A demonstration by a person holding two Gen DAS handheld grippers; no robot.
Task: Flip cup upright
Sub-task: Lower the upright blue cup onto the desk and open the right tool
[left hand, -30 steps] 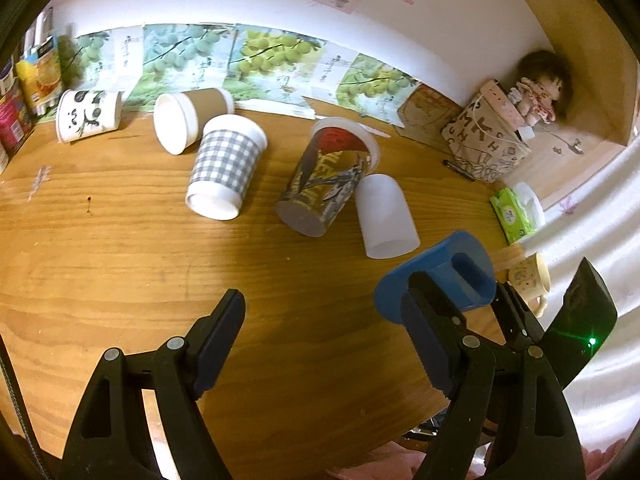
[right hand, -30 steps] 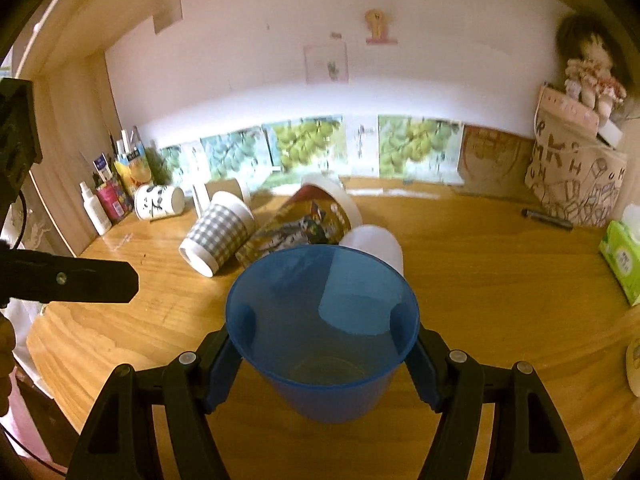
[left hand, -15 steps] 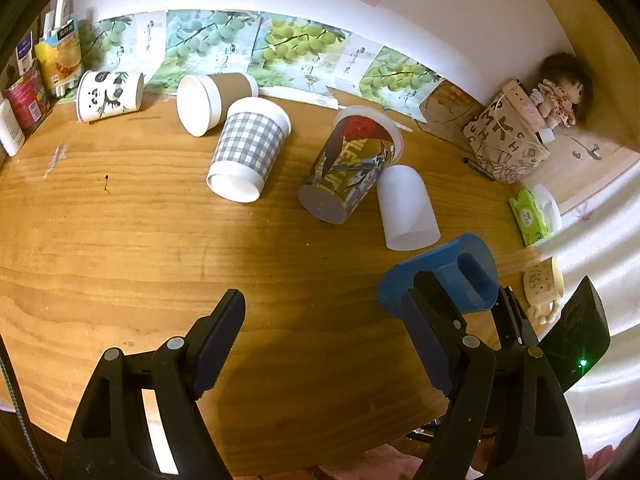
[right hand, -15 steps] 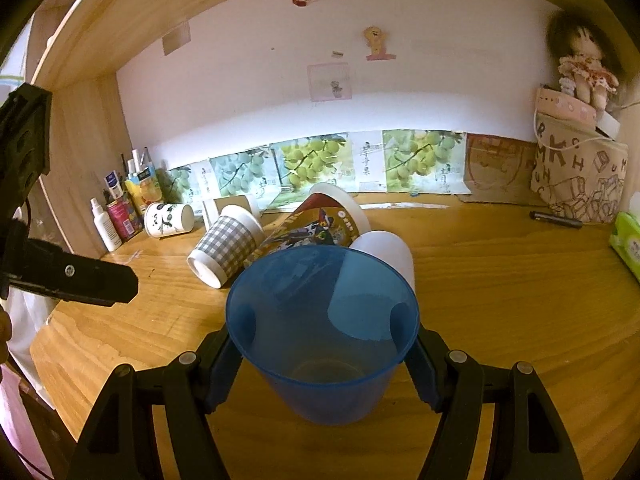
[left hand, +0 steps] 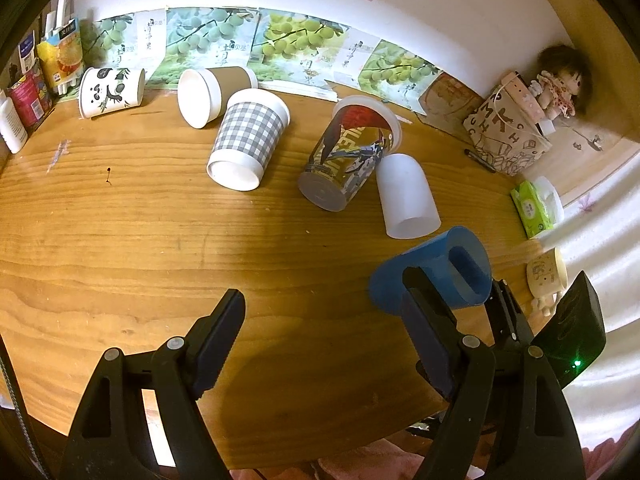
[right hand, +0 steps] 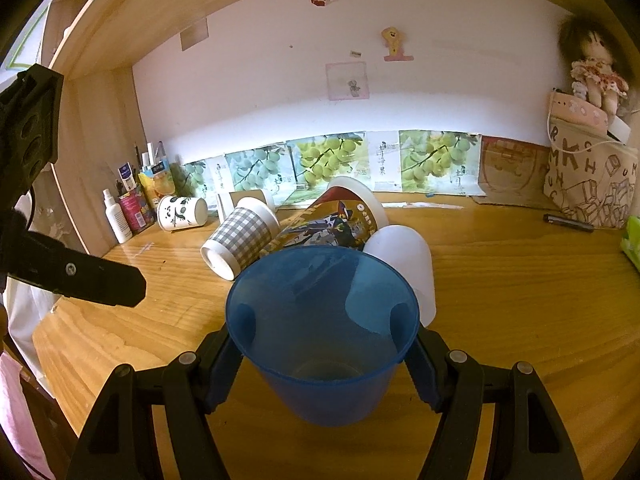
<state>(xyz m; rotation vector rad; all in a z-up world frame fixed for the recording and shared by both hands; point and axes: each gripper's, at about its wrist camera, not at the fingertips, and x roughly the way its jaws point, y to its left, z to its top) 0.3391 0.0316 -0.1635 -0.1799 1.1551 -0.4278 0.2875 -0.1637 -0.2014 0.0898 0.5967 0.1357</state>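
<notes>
While the left tongs [left hand: 324,320] hover spread and empty, the right tongs [right hand: 323,346] clamp the blue cup [right hand: 320,332] mouth-up.

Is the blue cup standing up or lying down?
Nearly standing up: the blue cup has its mouth up and base down, gripped by the right tool. Whether its base touches the desk, cannot tell.

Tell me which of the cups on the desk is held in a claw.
The blue plastic cup, held mouth-up in the right claw. The panda, brown, checked, printed and white cups all lie on their sides, untouched; the left claw is open.
</notes>
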